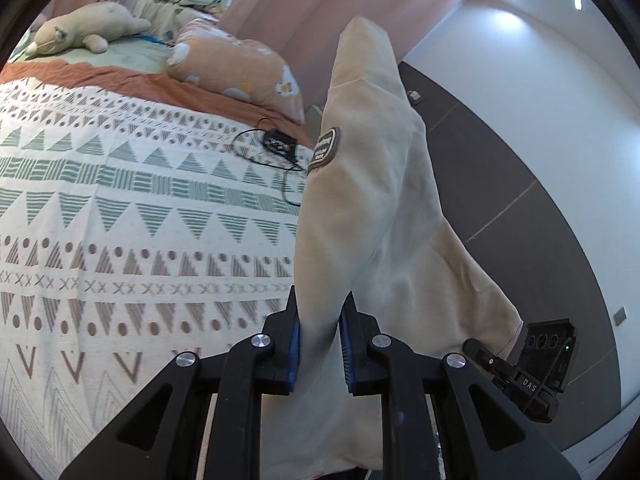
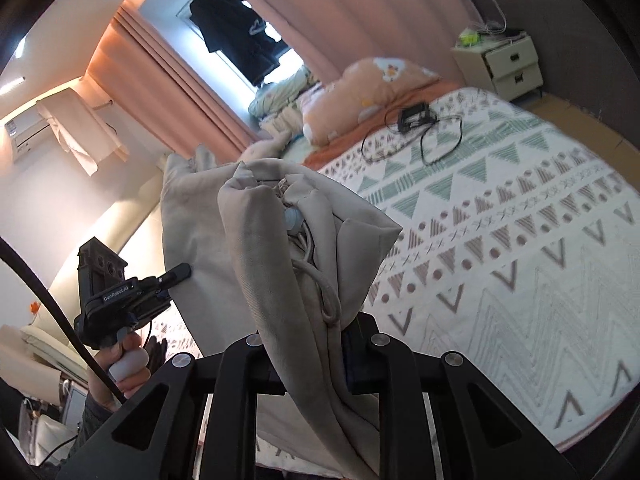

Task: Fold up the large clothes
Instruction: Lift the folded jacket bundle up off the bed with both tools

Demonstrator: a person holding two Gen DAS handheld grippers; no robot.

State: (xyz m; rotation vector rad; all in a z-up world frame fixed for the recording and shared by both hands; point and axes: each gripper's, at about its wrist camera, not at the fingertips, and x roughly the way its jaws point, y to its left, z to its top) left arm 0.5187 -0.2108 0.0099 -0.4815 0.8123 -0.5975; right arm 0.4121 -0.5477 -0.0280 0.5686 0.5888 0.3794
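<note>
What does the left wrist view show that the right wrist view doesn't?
Left wrist only: the plush toy near the head of the bed and an oval patch on the beige garment. Right wrist only: the nightstand, a dark shirt hanging at the window, and the garment's drawstring. Both: the garment clamped in the fingers, the patterned bedspread, the orange pillow, the black cable.

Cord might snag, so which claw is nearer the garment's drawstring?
Right. The right claw grips the garment right under the drawstring; the left claw holds its far edge.
</note>
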